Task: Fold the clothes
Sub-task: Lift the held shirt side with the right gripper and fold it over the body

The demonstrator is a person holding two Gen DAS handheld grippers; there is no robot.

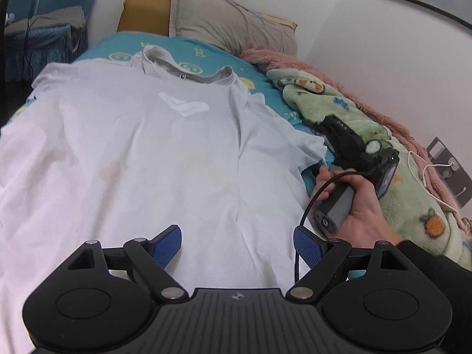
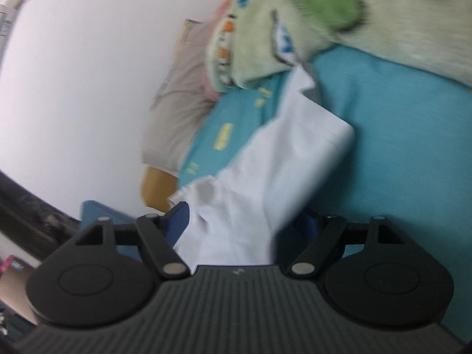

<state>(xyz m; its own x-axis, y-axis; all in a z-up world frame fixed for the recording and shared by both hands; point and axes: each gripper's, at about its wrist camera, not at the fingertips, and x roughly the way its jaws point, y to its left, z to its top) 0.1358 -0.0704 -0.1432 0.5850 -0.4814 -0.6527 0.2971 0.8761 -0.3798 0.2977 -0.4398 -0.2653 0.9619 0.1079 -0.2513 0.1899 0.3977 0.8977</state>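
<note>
Left gripper: fingers spread, nothing between them, white polo shirt flat below; open run over the shirt toward the collar. Right side blocked: right hand on its gripper handle at the sleeve, black cable looping beside the left gripper's finger. Beyond it, bunched green fleece blanket. Grey pillow closes the far end. Right gripper: sleeve cloth fills its gap; teal sheet bare up to the blanket.
</note>
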